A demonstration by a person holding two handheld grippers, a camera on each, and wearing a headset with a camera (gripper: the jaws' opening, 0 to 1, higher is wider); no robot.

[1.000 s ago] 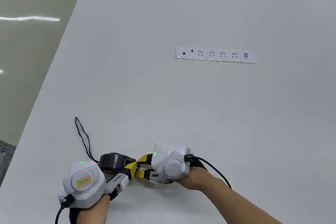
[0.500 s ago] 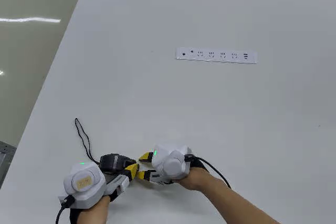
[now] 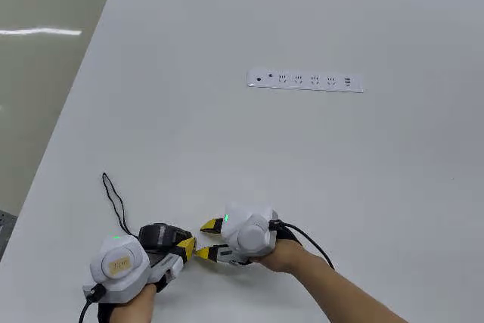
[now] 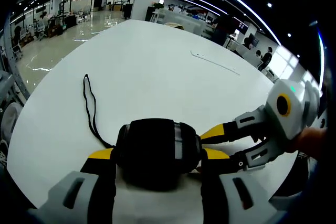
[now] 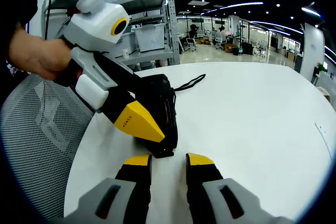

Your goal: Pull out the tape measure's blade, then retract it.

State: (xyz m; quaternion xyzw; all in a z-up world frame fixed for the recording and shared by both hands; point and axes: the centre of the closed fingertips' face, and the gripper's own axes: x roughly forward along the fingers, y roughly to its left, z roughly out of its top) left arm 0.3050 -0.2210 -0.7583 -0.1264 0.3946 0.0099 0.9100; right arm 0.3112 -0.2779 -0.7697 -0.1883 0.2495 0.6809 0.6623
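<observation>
While clamped between the yellow jaws of the left gripper (image 3: 175,244): black tape measure (image 3: 161,235), lower left of head view, over white table (image 3: 302,172). Black wrist loop (image 3: 113,198) trailing toward upper left. Right gripper (image 3: 206,239) just right of it, jaws parted, gripping nothing. Power strip (image 3: 305,80) well apart, upper centre.

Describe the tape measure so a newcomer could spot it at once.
At the near left edge of the white table, far from the power strip, the tape measure sits between the fingers of the left gripper. It is a rounded black case, unlike the white right gripper beside it, and trails a cord loop.
</observation>
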